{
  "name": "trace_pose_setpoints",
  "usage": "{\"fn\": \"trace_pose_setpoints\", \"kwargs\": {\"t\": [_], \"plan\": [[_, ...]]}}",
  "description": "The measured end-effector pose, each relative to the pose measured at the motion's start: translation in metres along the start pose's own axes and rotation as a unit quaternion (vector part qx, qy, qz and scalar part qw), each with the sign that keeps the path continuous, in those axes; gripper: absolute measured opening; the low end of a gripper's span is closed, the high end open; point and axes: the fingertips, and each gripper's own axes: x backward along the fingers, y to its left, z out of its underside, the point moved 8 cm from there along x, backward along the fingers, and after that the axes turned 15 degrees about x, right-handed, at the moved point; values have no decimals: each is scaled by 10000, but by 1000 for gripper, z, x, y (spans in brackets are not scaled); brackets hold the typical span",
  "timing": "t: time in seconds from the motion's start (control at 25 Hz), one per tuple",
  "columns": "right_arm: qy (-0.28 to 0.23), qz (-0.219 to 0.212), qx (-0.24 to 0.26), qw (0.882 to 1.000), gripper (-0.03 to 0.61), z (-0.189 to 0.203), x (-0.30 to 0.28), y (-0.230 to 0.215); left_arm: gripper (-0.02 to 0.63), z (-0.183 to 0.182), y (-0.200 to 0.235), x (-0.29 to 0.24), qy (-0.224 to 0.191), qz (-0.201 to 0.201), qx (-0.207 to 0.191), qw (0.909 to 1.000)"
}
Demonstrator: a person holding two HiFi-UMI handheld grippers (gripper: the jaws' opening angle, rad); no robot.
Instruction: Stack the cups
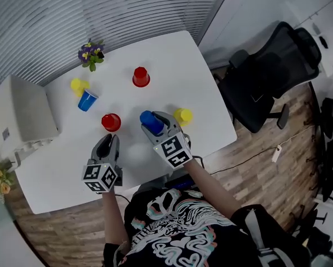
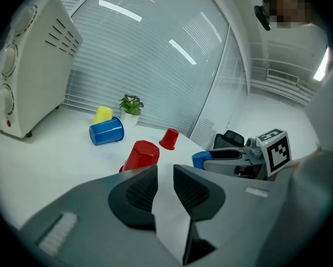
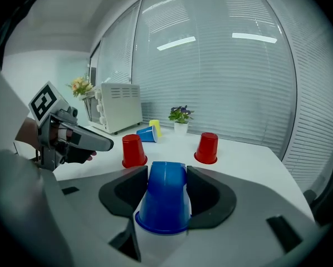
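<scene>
Since the blue plastic cup [image 3: 165, 204] clamped across its tapered wall by your right gripper [image 3: 166, 174] looks thin and light, expect it to crush easily and to slip. Grip it gently, nearer the stiffer rim. It points base-forward between the pads, over the white table [image 1: 172, 54], near an upturned red plastic cup [image 1: 111, 122]. Your left gripper [image 2: 165, 177] holds nothing, with its jaws narrowly apart.

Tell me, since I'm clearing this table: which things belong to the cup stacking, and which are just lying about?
Belong: blue plastic cup between the jaws of the right gripper; tipped blue plastic cup; near red plastic cup; far red plastic cup; right yellow plastic cup; back yellow plastic cup.
Lying about: potted purple-flowered plant; white countertop oven; black office chair.
</scene>
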Motion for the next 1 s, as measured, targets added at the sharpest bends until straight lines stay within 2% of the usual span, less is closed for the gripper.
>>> {"fn": "trace_pose_setpoints", "kwargs": {"t": [0.28, 0.56, 0.68, 0.88, 1.0], "plan": [[-116, 64, 83, 9999, 219, 11, 18, 3, 89, 2, 1, -6, 36, -233, -163, 9996], [171, 127, 121, 9997, 213, 24, 28, 4, 96, -3, 7, -5, -136, -535, -252, 9982], [243, 217, 189, 9993, 213, 24, 32, 3, 139, -5, 8, -5, -228, -615, -293, 9974], [425, 375, 146, 9983, 213, 25, 35, 2, 248, -10, 11, -11, -333, -735, -324, 9962], [517, 411, 115, 9977, 213, 26, 38, 4, 279, -14, 12, -15, -383, -721, -341, 9961]]}}
